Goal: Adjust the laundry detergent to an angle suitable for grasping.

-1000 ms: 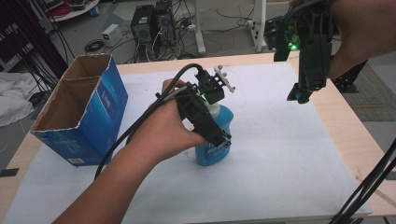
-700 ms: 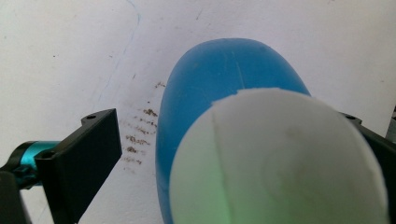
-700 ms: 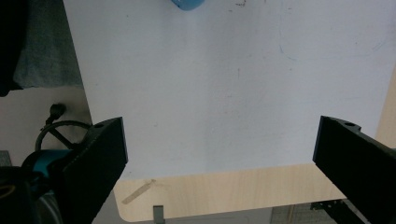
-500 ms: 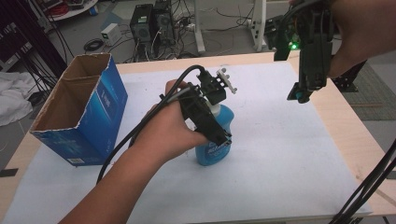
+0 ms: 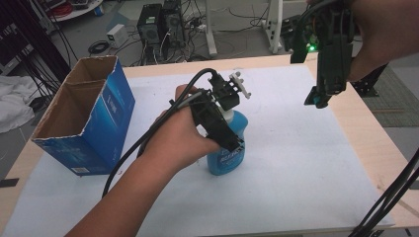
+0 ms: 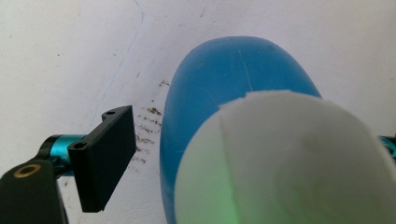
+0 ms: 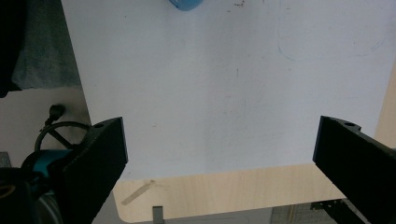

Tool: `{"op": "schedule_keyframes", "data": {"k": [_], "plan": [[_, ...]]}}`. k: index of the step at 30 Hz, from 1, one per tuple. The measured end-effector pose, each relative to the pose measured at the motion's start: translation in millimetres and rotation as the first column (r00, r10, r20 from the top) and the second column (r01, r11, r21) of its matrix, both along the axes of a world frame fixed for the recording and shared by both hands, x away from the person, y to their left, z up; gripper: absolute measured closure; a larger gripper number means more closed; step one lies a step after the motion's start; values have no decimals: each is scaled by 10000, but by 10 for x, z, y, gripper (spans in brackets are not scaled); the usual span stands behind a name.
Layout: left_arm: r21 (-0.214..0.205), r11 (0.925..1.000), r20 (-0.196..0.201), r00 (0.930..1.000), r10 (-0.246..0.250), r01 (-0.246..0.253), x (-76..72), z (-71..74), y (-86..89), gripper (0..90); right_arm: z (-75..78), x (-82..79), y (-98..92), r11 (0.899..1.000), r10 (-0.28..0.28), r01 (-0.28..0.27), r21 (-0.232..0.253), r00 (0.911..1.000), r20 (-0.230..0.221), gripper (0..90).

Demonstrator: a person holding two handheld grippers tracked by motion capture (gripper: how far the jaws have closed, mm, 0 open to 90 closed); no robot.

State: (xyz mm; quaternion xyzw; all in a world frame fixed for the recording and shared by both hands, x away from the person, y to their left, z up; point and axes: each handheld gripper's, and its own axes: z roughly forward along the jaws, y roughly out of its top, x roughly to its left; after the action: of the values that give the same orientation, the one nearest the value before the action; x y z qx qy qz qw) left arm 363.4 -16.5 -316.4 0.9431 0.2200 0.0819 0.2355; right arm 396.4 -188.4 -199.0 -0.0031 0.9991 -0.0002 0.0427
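A blue bottle (image 5: 225, 159) with a white top stands upright on the white table cover (image 5: 296, 168). My left gripper (image 5: 236, 147) comes down on it from above, a jaw on either side of its body. In the left gripper view the bottle (image 6: 210, 88) lies between the jaws of the left gripper (image 6: 252, 126). The jaws have just been closing, and a strip of table still shows between the left pad and the bottle. My right gripper (image 5: 316, 101) hangs high at the right, open and empty. In its own view the right gripper (image 7: 219, 154) looks down on bare cover, with the bottle (image 7: 186, 3) at the top edge.
An open blue cardboard box (image 5: 84, 123) stands at the table's left. The wooden table edge (image 5: 375, 148) runs along the right. Computers and cables (image 5: 158, 24) sit on the floor beyond the far edge.
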Motion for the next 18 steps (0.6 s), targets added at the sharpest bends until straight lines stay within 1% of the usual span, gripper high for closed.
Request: {"op": "schedule_keyframes", "data": {"k": [3,5,10,13,18], "plan": [[-18,9999,86,9999,106,-106,-5,-5,-2,145,1,-2,1,10000,-44,44,-12,10000,1,21],[72,9999,58,10000,71,-71,-10,4,1,180,-3,1,1,10000,-6,6,-43,10000,-7,21],[98,9999,53,10000,56,-57,-18,0,-15,182,-5,4,6,10000,-33,33,-30,10000,-5,21],[1,9999,36,9999,101,-101,-16,-4,-17,201,-10,9,11,10000,17,-17,-27,10000,-19,21],[14,9999,-1,9999,159,-159,-17,-2,-20,215,-14,10,10,10000,-26,26,-49,10000,-21,21]]}}
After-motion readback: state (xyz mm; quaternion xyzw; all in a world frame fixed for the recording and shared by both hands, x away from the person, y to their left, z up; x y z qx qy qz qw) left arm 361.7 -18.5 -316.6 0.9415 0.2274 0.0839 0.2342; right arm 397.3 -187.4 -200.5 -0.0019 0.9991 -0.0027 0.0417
